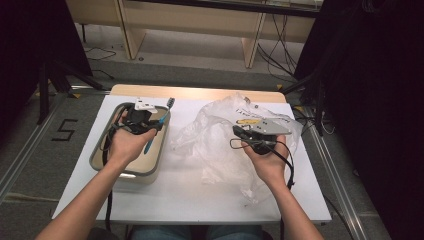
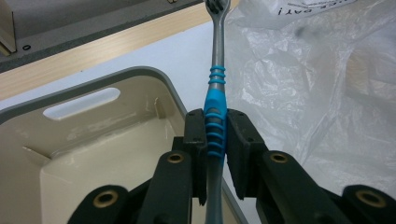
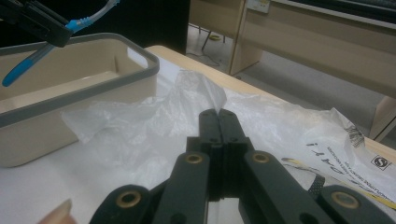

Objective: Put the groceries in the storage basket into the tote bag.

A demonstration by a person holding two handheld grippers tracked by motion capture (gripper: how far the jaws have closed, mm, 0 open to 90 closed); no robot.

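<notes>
Forearms come in from the bottom of the high view, mine to steer from afar. At centre left I have the left gripper (image 1: 141,119) over the beige bin (image 1: 98,152), its jaws pinching the blue-and-grey toothbrush (image 1: 159,123) by the ribbed blue part of its handle; in the left gripper view the toothbrush (image 2: 215,116) runs up the middle of the frame, head at the top edge, beyond the bin's rim. At centre right the right gripper (image 1: 239,131) has its jaws pressed together on a fold of the clear plastic bag (image 1: 215,140), which lies crumpled on the white tabletop (image 1: 175,195) beside the bin.
</notes>
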